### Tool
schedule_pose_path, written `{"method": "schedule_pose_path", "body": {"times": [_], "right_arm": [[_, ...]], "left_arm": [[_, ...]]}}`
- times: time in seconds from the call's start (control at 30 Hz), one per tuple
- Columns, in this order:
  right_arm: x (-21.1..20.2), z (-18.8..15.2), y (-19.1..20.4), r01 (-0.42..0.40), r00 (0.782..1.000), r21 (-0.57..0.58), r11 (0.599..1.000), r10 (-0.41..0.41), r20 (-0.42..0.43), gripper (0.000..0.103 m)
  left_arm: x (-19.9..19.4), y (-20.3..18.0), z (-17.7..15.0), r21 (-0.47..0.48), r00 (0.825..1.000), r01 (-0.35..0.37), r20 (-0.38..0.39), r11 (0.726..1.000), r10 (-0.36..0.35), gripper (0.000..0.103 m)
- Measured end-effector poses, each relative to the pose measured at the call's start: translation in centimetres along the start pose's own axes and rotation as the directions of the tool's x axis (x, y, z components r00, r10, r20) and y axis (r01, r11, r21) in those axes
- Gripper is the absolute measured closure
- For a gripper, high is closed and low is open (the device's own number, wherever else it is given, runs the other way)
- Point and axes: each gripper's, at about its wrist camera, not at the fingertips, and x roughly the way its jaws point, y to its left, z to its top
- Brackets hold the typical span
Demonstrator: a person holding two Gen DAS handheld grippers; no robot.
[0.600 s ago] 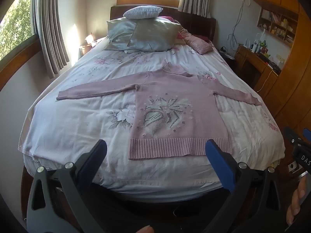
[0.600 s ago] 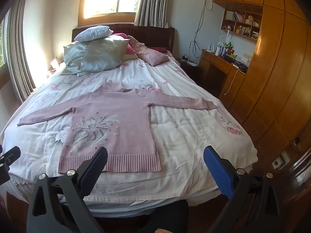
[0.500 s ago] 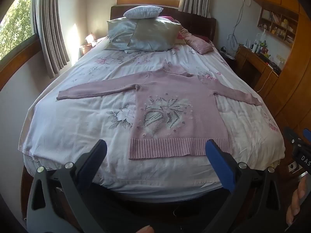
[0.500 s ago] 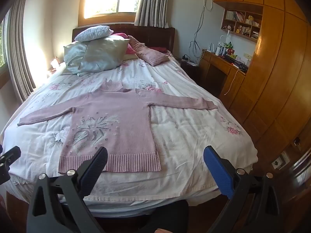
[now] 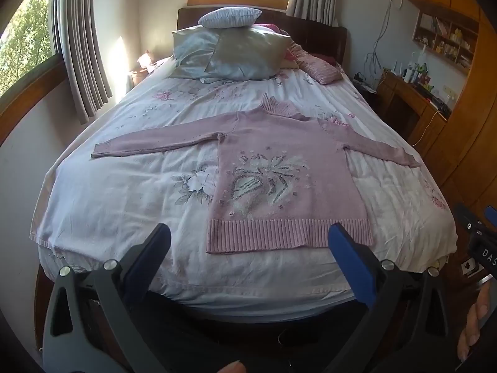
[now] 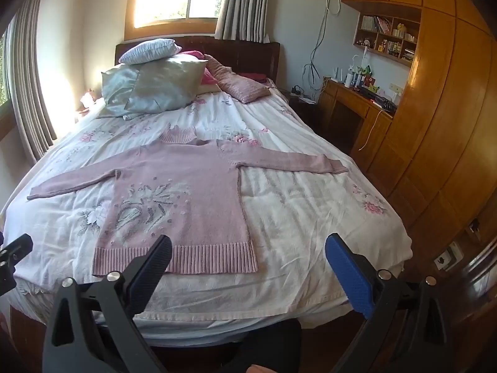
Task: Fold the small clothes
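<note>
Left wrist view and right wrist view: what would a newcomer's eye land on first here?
First the pink sweater, spread flat on the floral bedspread with both sleeves out and the hem toward the camera. Next the pillows piled at the headboard. Both the left gripper and right gripper hang open at the foot of the bed, clear of the sweater.

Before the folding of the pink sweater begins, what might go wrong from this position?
1. The sweater lies flat on a loose, wrinkled bedsheet; an open claw closing on the knit may pinch the sheet too and drag it.
2. The ribbed hem lies near the foot edge of the bed, so a pull toward the person might slide it off.
3. Both sleeves are spread wide; the right cuff lies close to the side edge.
</note>
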Motion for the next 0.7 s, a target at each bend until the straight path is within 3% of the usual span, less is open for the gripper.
{"method": "schedule_pose_path", "body": {"times": [0.7], "right_arm": [[0.55, 0.04, 0.74, -0.002, 1.0, -0.008, 1.0, 0.002, -0.003, 0.004]], "left_arm": [[-0.24, 0.31, 0.55, -0.002, 1.0, -0.025, 0.006, 1.0, 0.025, 0.003]]}}
